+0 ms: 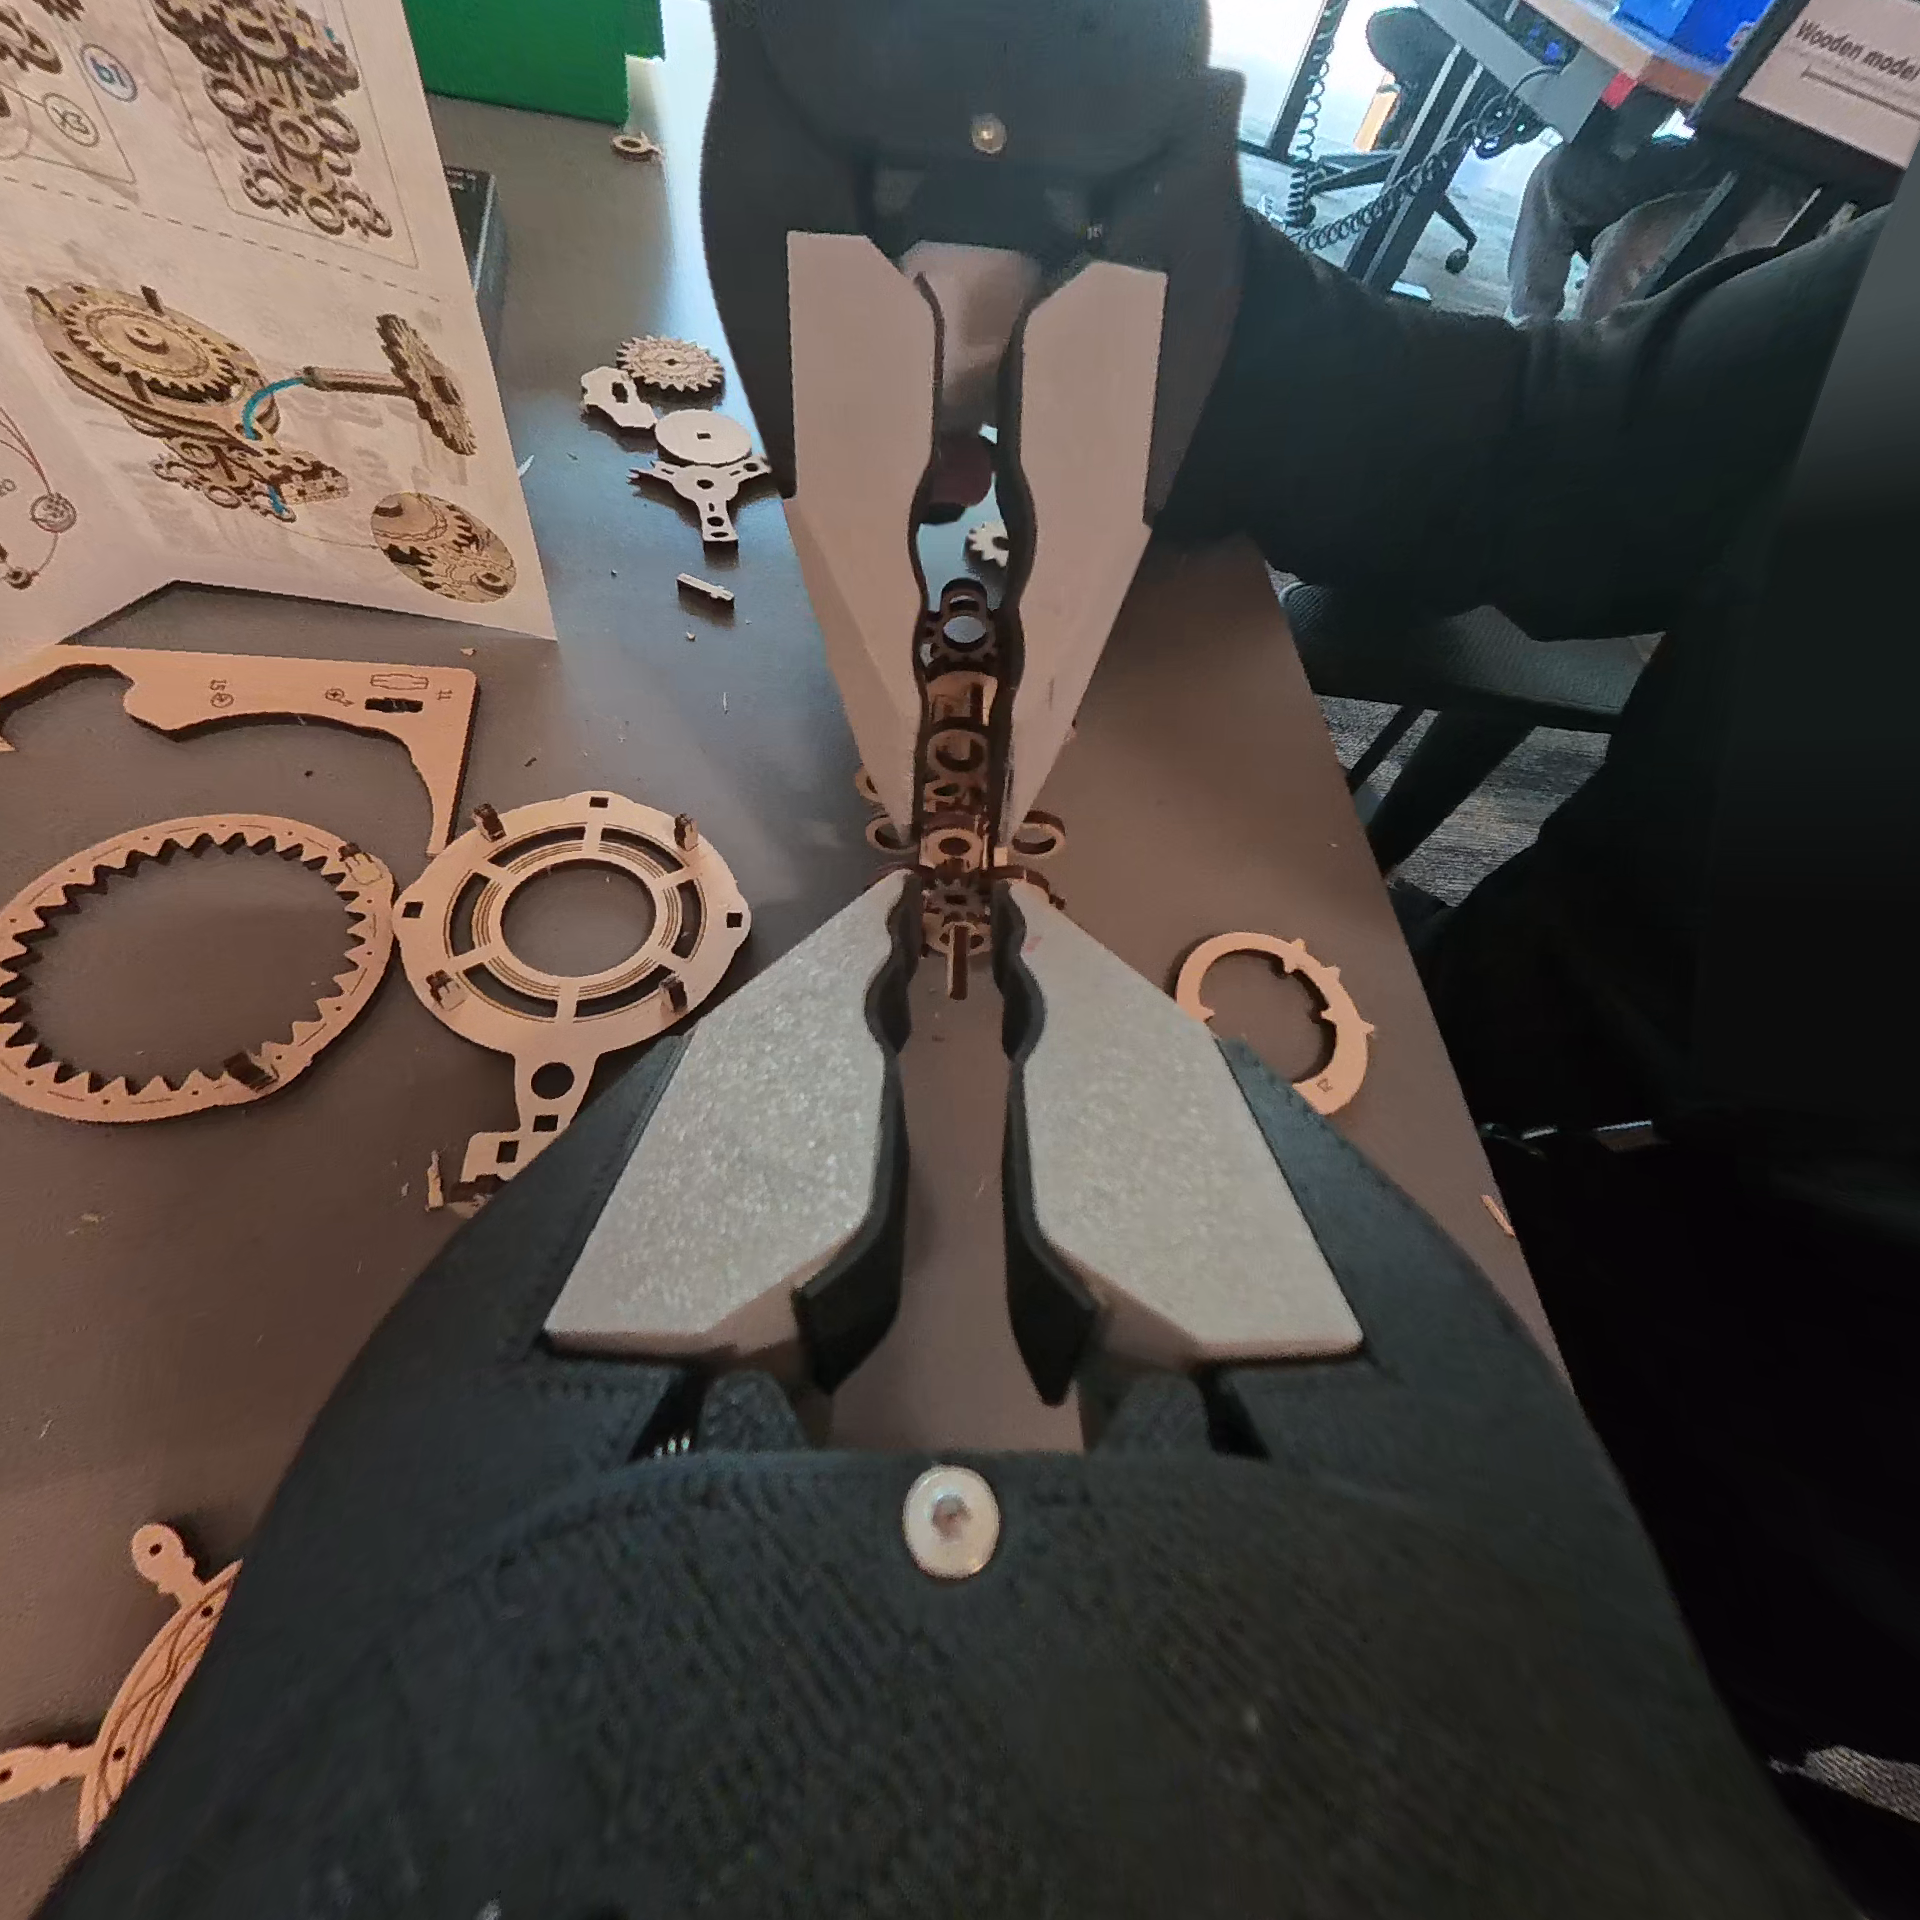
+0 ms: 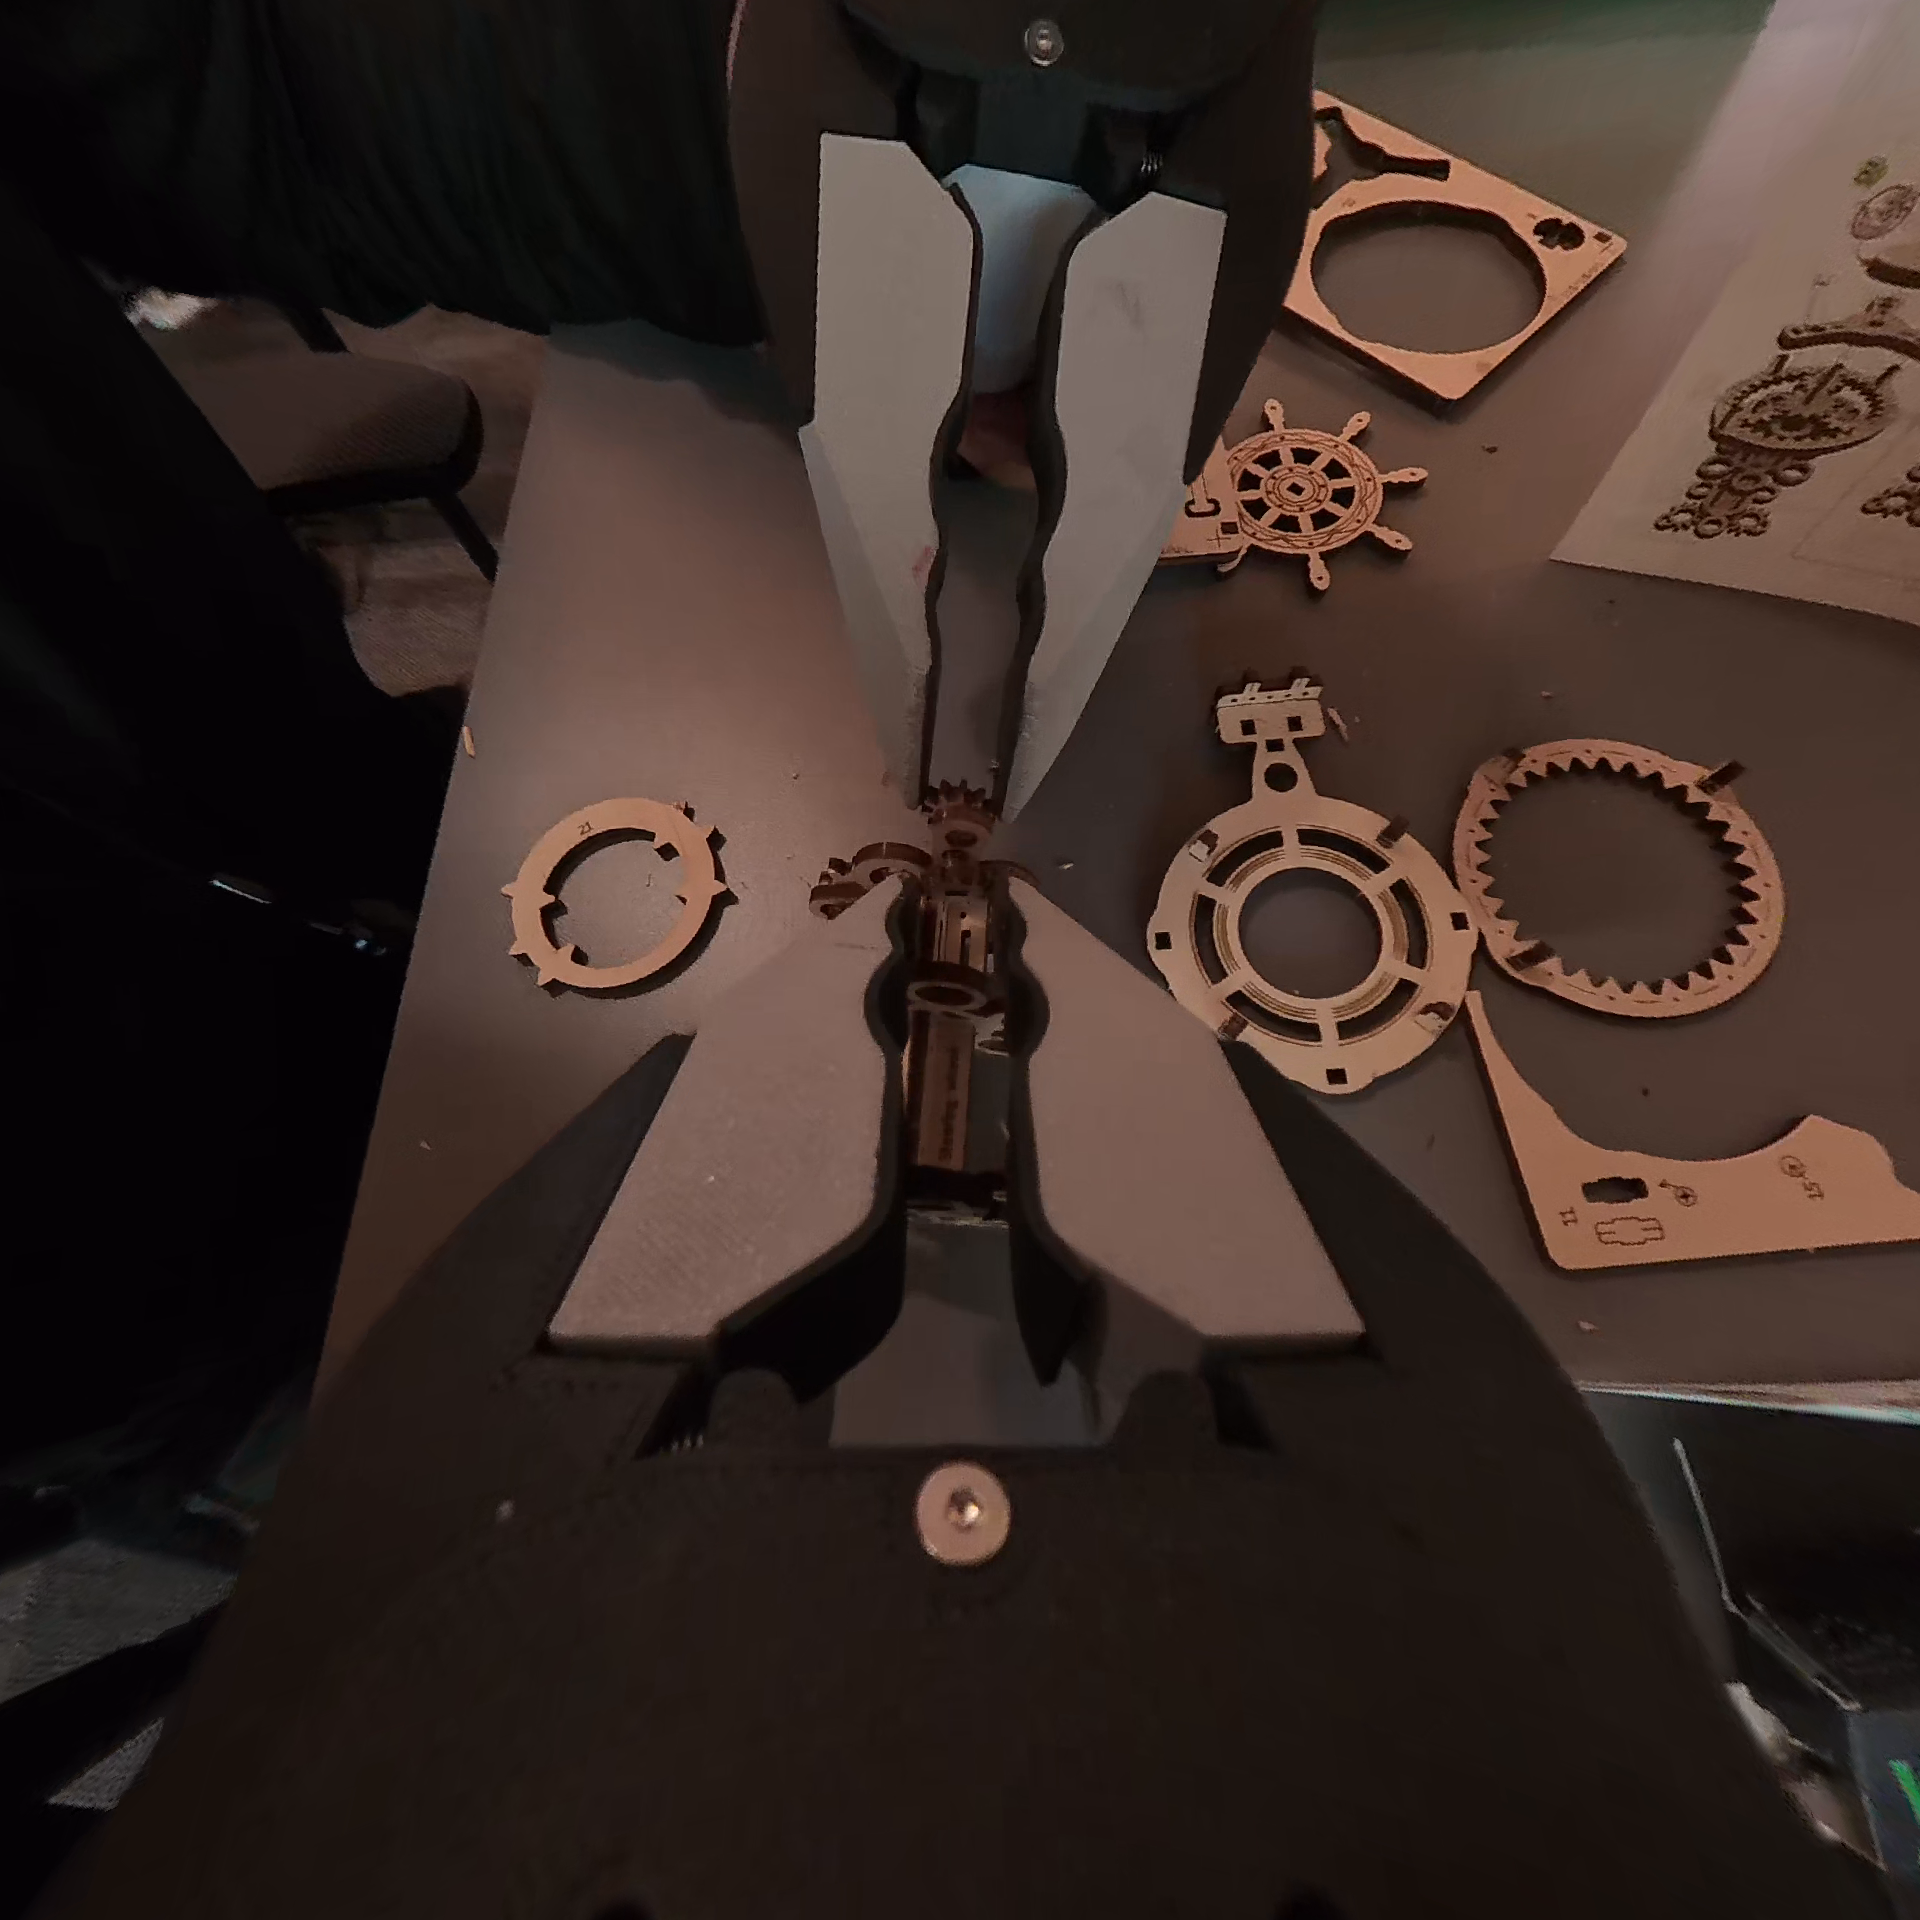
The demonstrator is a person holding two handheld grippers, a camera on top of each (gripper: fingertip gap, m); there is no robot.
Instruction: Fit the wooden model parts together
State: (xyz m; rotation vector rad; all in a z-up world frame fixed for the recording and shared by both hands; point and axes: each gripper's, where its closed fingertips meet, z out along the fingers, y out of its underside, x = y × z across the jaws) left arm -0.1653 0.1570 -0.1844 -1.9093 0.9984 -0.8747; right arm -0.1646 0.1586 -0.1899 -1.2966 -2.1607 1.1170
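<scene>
While tip to tip, left tongs [image 1: 954, 904] and right tongs [image 2: 961, 920] pinch wooden assembly [image 2: 951, 1049].

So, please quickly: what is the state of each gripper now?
Left gripper: shut on the small gear end of the wooden sub-assembly.
Right gripper: shut on the same wooden sub-assembly, from the opposite end.

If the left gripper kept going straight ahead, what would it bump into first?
Probably the right gripper. It points back at the left gripper tip to tip, with the small wooden gear assembly clamped between them. Depth is hard to judge, but nothing else shows in that line.
</scene>
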